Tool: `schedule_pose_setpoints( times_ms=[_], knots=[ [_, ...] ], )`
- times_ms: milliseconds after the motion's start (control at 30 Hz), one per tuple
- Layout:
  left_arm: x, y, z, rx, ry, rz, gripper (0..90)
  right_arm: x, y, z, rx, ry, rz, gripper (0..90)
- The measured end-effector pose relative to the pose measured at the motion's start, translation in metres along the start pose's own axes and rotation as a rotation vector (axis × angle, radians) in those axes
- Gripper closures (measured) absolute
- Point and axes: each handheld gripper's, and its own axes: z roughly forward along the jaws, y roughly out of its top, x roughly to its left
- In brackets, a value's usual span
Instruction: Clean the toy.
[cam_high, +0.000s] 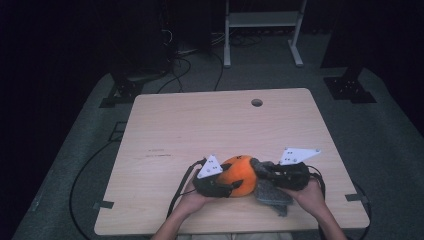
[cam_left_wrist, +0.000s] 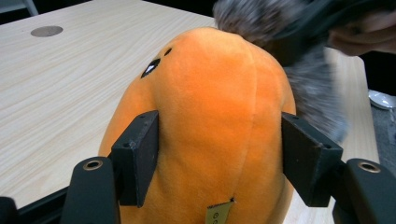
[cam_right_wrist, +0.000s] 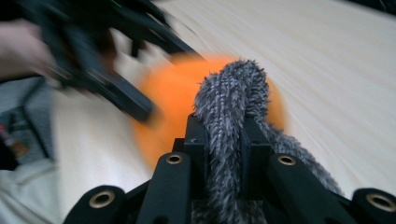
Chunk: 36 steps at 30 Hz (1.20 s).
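Honestly, two soft things in my fingers at the near edge of the pale wood-grain desk (cam_high: 165, 125).
My left fingers (cam_left_wrist: 219, 154) squeeze the round orange plush (cam_left_wrist: 210, 130); springy, it may pop free. My right fingers (cam_right_wrist: 223, 140) are clenched on the shaggy grey fabric (cam_right_wrist: 231, 102), a sock perhaps, which could slip from a thin pinch.

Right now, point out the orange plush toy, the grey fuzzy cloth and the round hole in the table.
orange plush toy (cam_left_wrist: 210, 116), left gripper view, middle of its body.
grey fuzzy cloth (cam_right_wrist: 231, 100), right gripper view, the bunched end above the jaws.
round hole (cam_high: 257, 102), high view, its centre.
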Motion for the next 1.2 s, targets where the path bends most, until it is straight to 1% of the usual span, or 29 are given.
schedule_pose_setpoints(
  times_ms=[67, 100, 133, 200, 233, 267, 300, 333, 400, 467, 533, 567, 600, 633, 667, 700, 733, 767, 800, 833, 867, 933, 967, 1000, 1033, 1067, 1100, 1167, 1200],
  knots=[
    [-0.002, 0.000, 0.002, -0.004, 0.001, 0.009, 32.0, 0.009, 0.008, 0.003, -0.019, 0.032, -0.044, 76.2],
    [-0.004, 0.001, 0.000, 0.006, -0.001, 0.047, 28.7, 0.012, 0.010, 0.006, -0.002, 0.021, -0.060, 76.3],
    [-0.003, 0.002, -0.002, 0.003, -0.009, 0.064, 23.6, 0.011, 0.009, 0.007, 0.008, 0.018, -0.065, 76.4],
    [-0.001, 0.003, -0.005, 0.010, -0.024, 0.084, 17.5, 0.004, 0.005, 0.005, 0.005, 0.015, -0.035, 76.3],
    [0.000, 0.004, -0.005, 0.027, -0.021, 0.094, 15.7, 0.000, 0.003, 0.003, 0.003, 0.009, -0.015, 76.3],
    [0.000, 0.004, -0.005, 0.027, -0.021, 0.094, 14.3, 0.000, 0.003, 0.003, 0.003, 0.009, -0.015, 76.3],
    [0.003, 0.003, -0.003, 0.071, -0.025, 0.110, 13.4, -0.003, 0.001, 0.000, -0.001, 0.004, -0.005, 76.3],
    [0.003, 0.003, -0.003, 0.071, -0.025, 0.110, 13.5, -0.003, 0.001, 0.000, -0.001, 0.004, -0.005, 76.3],
    [0.002, 0.000, 0.001, 0.082, -0.024, 0.108, 17.3, 0.005, 0.004, 0.002, -0.006, 0.019, -0.025, 75.8],
    [0.001, 0.000, -0.002, 0.065, -0.008, 0.119, 28.9, 0.013, 0.009, 0.004, -0.010, 0.036, -0.049, 75.7],
    [0.000, 0.001, -0.005, 0.059, -0.006, 0.108, 35.6, 0.016, 0.012, 0.004, -0.020, 0.050, -0.057, 75.7],
    [0.001, 0.007, -0.011, 0.048, -0.031, 0.092, 36.4, 0.023, 0.016, 0.005, -0.020, 0.052, -0.087, 75.3],
    [0.001, 0.007, -0.011, 0.048, -0.031, 0.092, 36.6, 0.024, 0.017, 0.005, -0.014, 0.041, -0.100, 75.3],
    [0.002, 0.012, -0.019, 0.012, -0.071, 0.072, 36.8, 0.023, 0.016, 0.004, -0.012, 0.027, -0.103, 75.4],
    [0.002, 0.012, -0.019, 0.012, -0.071, 0.072, 37.1, 0.023, 0.016, 0.004, -0.012, 0.027, -0.103, 75.4],
    [0.004, 0.016, -0.025, 0.010, -0.096, 0.061, 37.3, 0.013, 0.010, 0.004, 0.002, 0.020, -0.071, 75.6],
    [0.005, 0.016, -0.026, 0.019, -0.091, 0.060, 37.4, 0.007, 0.004, 0.006, 0.029, -0.001, -0.046, 75.6],
    [0.005, 0.015, -0.024, 0.036, -0.083, 0.061, 37.6, 0.002, -0.002, 0.010, 0.055, -0.005, -0.017, 75.7],
    [0.005, 0.013, -0.022, 0.043, -0.079, 0.060, 37.6, -0.001, -0.005, 0.012, 0.057, 0.008, 0.005, 75.7],
    [0.005, 0.013, -0.021, 0.041, -0.077, 0.058, 37.5, 0.001, -0.003, 0.012, 0.048, 0.015, 0.004, 75.7],
    [0.005, 0.014, -0.020, 0.041, -0.074, 0.056, 37.3, 0.006, 0.002, 0.010, 0.031, 0.026, -0.013, 75.6],
    [0.002, 0.014, -0.016, 0.045, -0.066, 0.059, 36.9, 0.018, 0.012, 0.009, -0.027, 0.093, -0.031, 75.6],
    [0.000, 0.014, -0.015, 0.047, -0.065, 0.067, 36.7, 0.024, 0.016, 0.010, -0.022, 0.101, -0.057, 75.6],
    [-0.001, 0.014, -0.014, 0.056, -0.066, 0.084, 36.5, 0.029, 0.017, 0.014, 0.002, 0.086, -0.090, 75.7],
    [-0.002, 0.014, -0.015, 0.061, -0.063, 0.095, 36.2, 0.028, 0.016, 0.017, 0.024, 0.075, -0.099, 75.8],
    [-0.002, 0.014, -0.015, 0.061, -0.063, 0.095, 36.0, 0.023, 0.012, 0.019, 0.026, 0.081, -0.073, 76.1],
    [-0.001, 0.013, -0.016, 0.057, -0.064, 0.082, 35.9, 0.016, 0.008, 0.019, 0.030, 0.078, -0.044, 76.2],
    [0.001, 0.012, -0.016, 0.054, -0.062, 0.072, 35.8, 0.003, 0.000, 0.015, 0.054, 0.034, -0.010, 76.1],
    [0.001, 0.012, -0.016, 0.054, -0.062, 0.072, 35.7, 0.003, 0.000, 0.015, 0.054, 0.034, -0.010, 76.1]
  ],
)
